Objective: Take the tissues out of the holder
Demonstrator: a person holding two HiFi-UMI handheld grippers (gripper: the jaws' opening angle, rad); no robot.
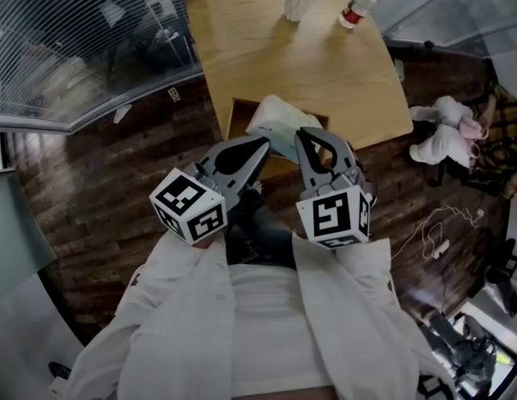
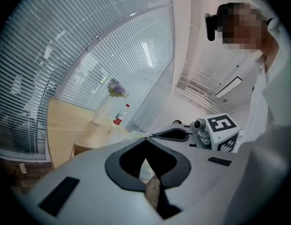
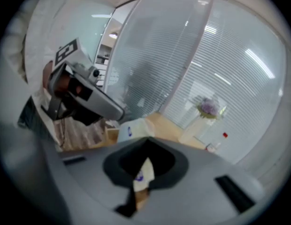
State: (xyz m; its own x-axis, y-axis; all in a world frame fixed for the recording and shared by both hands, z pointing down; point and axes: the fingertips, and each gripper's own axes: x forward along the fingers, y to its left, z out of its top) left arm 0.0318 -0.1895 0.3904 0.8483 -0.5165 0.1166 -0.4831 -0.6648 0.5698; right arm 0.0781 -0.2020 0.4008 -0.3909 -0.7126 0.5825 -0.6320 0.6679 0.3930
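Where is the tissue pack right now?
In the head view, the tissue pack sits in the wooden holder at the table's near edge, just beyond the left gripper and right gripper.

The right gripper (image 3: pixel 145 140) has its jaws tip to tip, with nothing pinched between them. Beyond them, a white tissue pack (image 3: pixel 136 127) with a blue mark sits in a wooden holder (image 3: pixel 111 135) on the tabletop (image 3: pixel 166 125). The left gripper (image 3: pixel 119 113) hovers near it, jaws together. Farther back stand a vase of purple flowers (image 3: pixel 202 118) and a red-capped bottle (image 3: pixel 215 146).
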